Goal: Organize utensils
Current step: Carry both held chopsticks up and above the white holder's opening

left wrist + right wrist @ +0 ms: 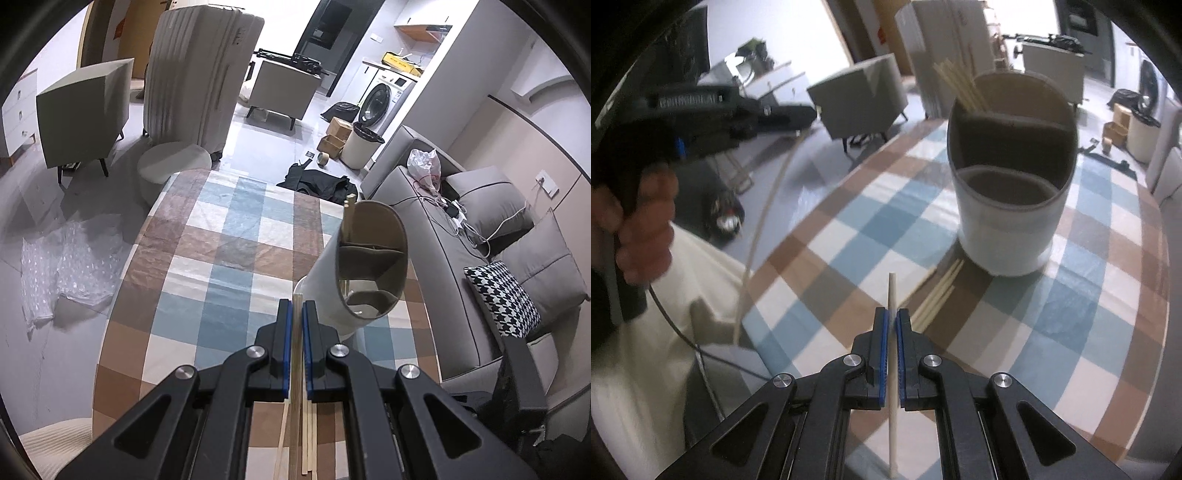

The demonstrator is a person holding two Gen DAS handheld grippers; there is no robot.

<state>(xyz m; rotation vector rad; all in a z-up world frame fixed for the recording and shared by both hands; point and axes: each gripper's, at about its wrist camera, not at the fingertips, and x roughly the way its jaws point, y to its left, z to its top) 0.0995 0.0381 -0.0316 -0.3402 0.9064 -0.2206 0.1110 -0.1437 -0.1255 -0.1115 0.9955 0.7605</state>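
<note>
A white divided utensil holder (1008, 206) stands on the checked tablecloth (849, 236); it also shows in the left wrist view (354, 273), to the right of and beyond my left gripper. Several wooden chopsticks (960, 86) stand in its far compartment. More chopsticks (938, 295) lie on the cloth beside its base. My right gripper (893, 314) is shut on one chopstick (892, 291), held above the table in front of the holder. My left gripper (297, 304) is shut on a chopstick (296, 354); it also shows at the left of the right wrist view (798, 114), with its long stick (764, 221) hanging down.
Loose chopsticks (308, 435) lie under my left gripper. A grey sofa (443, 229) with cushions runs along the table's right side. A round stool (173, 162), a suitcase (199, 74), armchairs and bubble wrap (70, 266) are on the floor beyond and left.
</note>
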